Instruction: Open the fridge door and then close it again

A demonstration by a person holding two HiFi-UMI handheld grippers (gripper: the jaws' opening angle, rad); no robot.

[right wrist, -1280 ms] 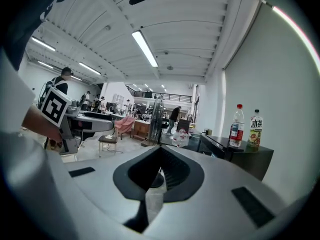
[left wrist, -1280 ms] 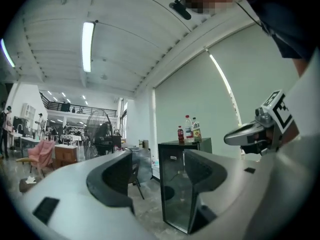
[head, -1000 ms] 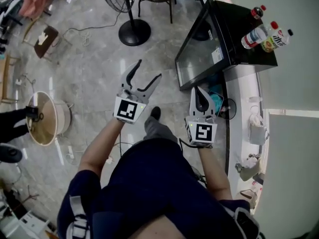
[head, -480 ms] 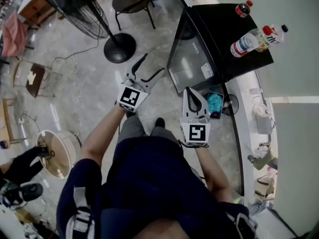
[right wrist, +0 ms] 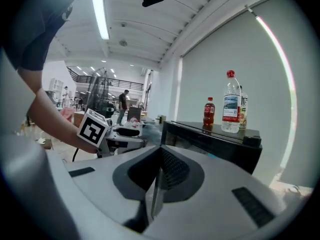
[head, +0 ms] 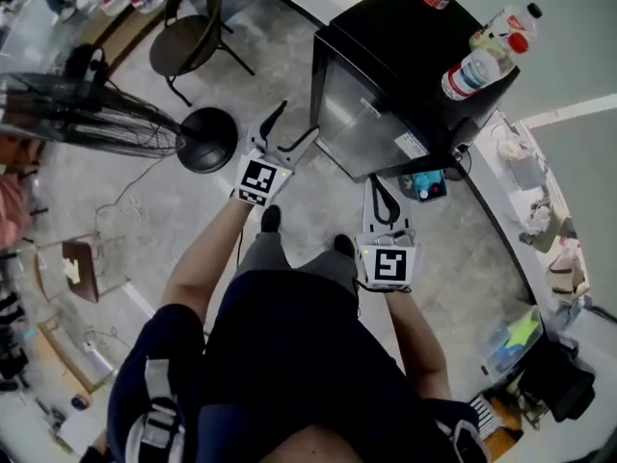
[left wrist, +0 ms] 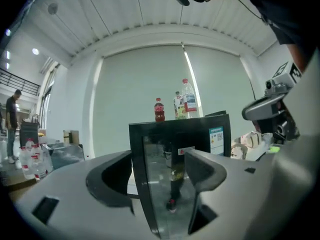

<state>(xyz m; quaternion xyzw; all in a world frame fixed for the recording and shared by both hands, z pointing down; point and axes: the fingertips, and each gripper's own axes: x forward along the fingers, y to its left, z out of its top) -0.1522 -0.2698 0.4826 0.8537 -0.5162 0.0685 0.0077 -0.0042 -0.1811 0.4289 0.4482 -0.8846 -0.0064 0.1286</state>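
Stepped closer to the small black fridge with a glass door [head: 371,114]. Head view: left claw [head: 294,122] wide open near the door's edge, ready to pull. Left gripper view: door shut, untouched, ahead of the jaws. Right gripper view: right claw [right wrist: 159,154] squeezed shut, empty, waiting.

Bare floor [head: 313,199] between fan base [head: 204,140] and fridge door [head: 359,123]; bottles [head: 474,66] on the fridge top [head: 400,27].
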